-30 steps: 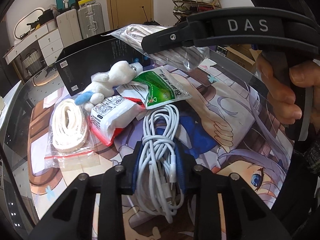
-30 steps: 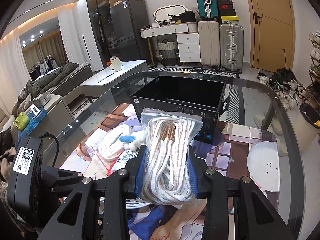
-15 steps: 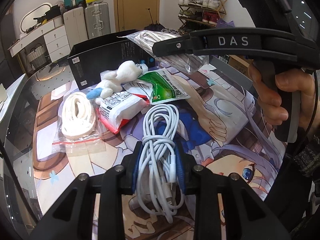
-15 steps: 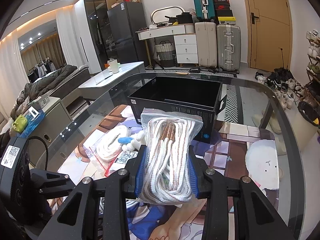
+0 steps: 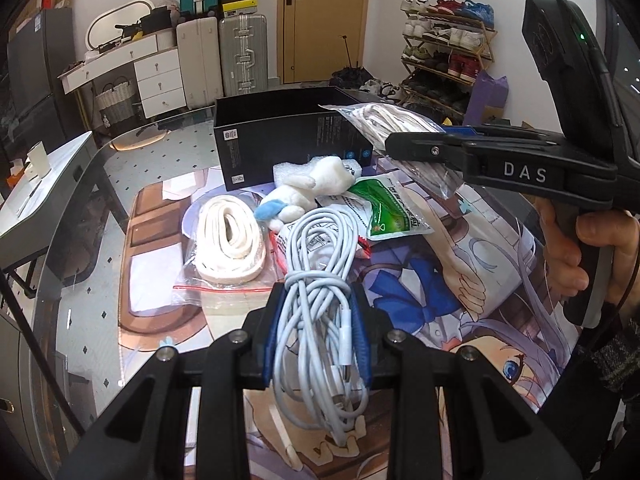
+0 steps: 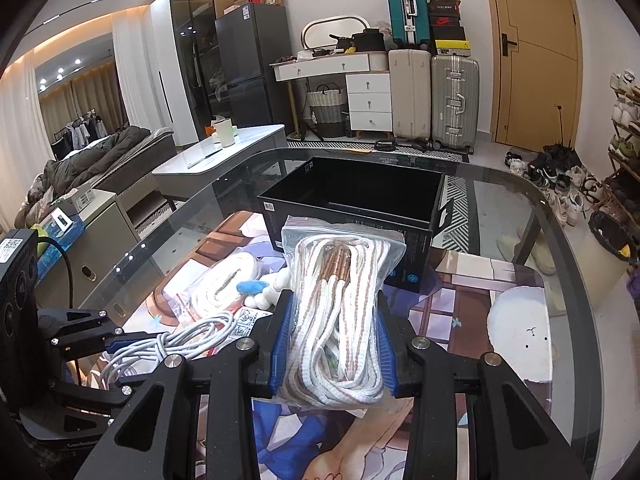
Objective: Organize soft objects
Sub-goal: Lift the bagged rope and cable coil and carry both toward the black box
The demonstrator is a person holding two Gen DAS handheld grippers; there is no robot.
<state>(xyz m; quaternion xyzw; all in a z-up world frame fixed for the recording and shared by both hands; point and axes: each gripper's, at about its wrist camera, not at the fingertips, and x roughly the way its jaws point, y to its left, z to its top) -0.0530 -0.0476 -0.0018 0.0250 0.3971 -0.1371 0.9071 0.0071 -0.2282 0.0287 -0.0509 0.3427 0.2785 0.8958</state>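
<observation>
The left gripper clamps a cable bundle and the right gripper grips a bagged rope, both above the table. The black box looks empty. A plush toy, another bagged rope and a green packet wait on the mat.

A coiled white cable bundle is hanging clamped between blue pads above the mat. A clear bag of white-and-tan rope is sitting upright, likewise clamped. A bagged white strap, plush toy and green packet are lying before the open black box.
</observation>
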